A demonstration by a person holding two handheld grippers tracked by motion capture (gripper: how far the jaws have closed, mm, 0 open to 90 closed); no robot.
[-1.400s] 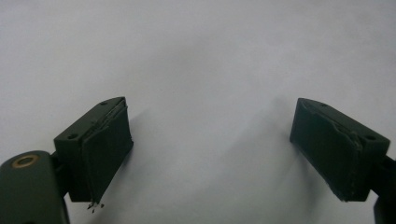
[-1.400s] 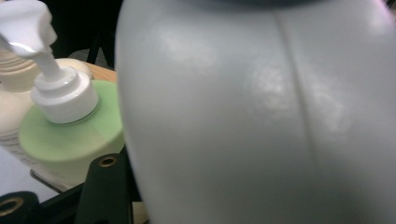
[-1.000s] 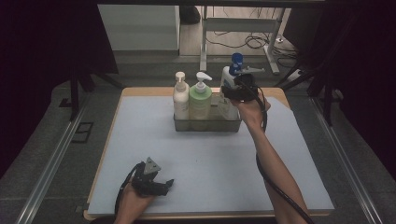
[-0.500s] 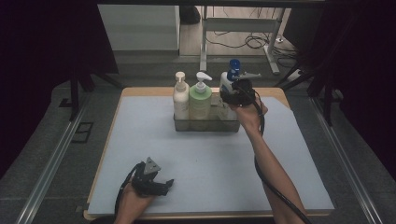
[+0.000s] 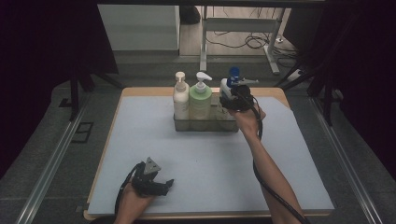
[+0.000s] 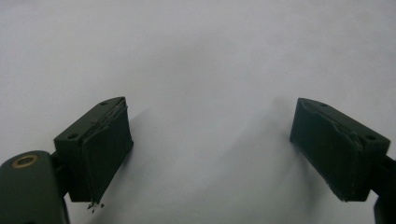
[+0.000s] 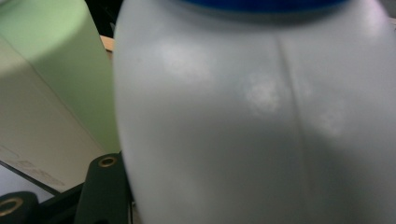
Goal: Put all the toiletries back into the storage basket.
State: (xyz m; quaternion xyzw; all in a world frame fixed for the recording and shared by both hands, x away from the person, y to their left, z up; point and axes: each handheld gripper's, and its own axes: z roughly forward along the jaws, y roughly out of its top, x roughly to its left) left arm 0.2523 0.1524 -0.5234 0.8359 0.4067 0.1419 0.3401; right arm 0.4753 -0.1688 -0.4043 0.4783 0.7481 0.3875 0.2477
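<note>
A white bottle with a blue cap hangs over the right end of a clear caddy at the back of the mat. My right gripper is shut on it. In the right gripper view the bottle's white body is pressed close, and one of the black fingers lies against its left side. A green pump bottle and a cream pump bottle stand upright in the caddy to the left. My left gripper rests on the mat at the front left, open, with nothing between its fingers.
A pale blue-grey mat covers the wooden table. A cable trails down from the right gripper along the forearm. Beyond the table stand a metal frame and floor cables. Dark curtains close in both sides.
My right hand has sunk with the white bottle, bringing it lower toward the caddy's right end. The left gripper has stayed where it was.
</note>
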